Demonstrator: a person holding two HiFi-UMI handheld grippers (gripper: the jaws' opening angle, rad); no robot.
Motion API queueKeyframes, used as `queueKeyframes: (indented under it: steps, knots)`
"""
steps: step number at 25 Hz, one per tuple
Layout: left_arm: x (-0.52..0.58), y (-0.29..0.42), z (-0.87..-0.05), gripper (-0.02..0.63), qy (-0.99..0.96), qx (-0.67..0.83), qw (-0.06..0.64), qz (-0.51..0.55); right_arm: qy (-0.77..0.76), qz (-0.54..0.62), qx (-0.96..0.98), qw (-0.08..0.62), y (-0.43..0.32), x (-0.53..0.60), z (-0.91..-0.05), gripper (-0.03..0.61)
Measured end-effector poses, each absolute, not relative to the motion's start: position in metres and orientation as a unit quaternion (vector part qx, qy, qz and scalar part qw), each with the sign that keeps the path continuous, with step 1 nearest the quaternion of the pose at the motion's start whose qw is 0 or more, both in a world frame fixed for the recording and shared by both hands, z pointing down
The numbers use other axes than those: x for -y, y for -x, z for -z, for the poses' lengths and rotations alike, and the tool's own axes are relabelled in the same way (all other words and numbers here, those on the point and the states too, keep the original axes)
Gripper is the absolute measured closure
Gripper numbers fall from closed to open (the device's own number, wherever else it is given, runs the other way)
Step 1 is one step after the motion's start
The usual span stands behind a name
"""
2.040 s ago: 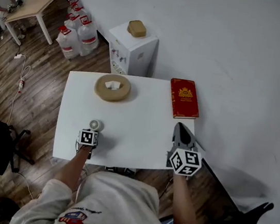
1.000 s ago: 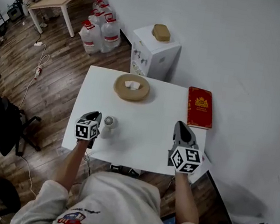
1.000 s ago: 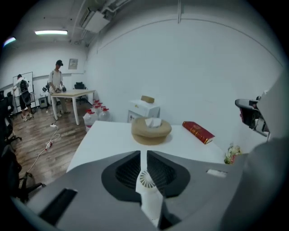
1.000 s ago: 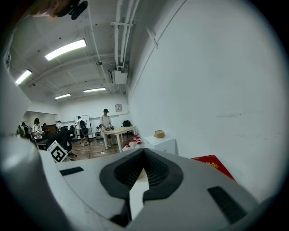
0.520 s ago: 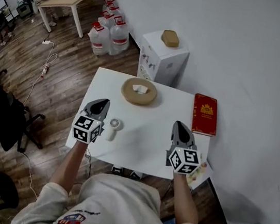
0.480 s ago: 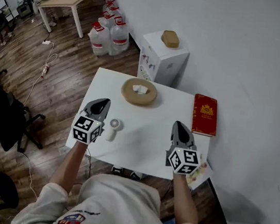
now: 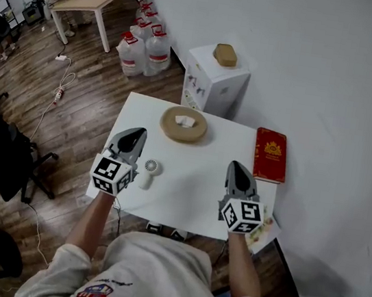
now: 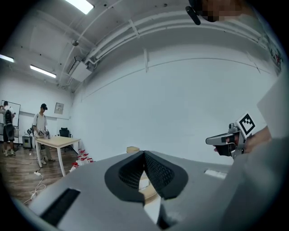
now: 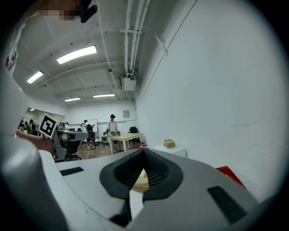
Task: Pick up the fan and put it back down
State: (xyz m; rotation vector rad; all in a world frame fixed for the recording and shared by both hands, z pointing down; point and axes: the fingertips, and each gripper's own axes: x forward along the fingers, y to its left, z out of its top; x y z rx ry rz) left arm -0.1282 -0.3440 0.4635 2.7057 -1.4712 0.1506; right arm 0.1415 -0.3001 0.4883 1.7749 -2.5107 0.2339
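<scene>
Fan: small, white, resting on the white table near its left edge, free of both grippers. Left gripper: raised just beside the fan, jaws clenched on nothing; right gripper: near the right edge, likewise closed and empty. Round wooden dish at the far edge; red book at the far right corner.

Head view looks steeply down; gripper views look level across table.

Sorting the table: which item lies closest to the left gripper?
The small white handheld fan, right by the left gripper; the round tan tray and red book sit farther away.
</scene>
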Motion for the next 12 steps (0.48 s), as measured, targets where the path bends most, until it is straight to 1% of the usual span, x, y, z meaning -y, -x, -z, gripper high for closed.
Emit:
queueKeyframes:
  steps: [12]
  knots:
    - [0.3422,0.1282,-0.4742,0.609,-0.879,0.473,0.04,-0.053,-0.571,-0.073,0.816,0.048,-0.1396,0.2959,-0.4937,0.589]
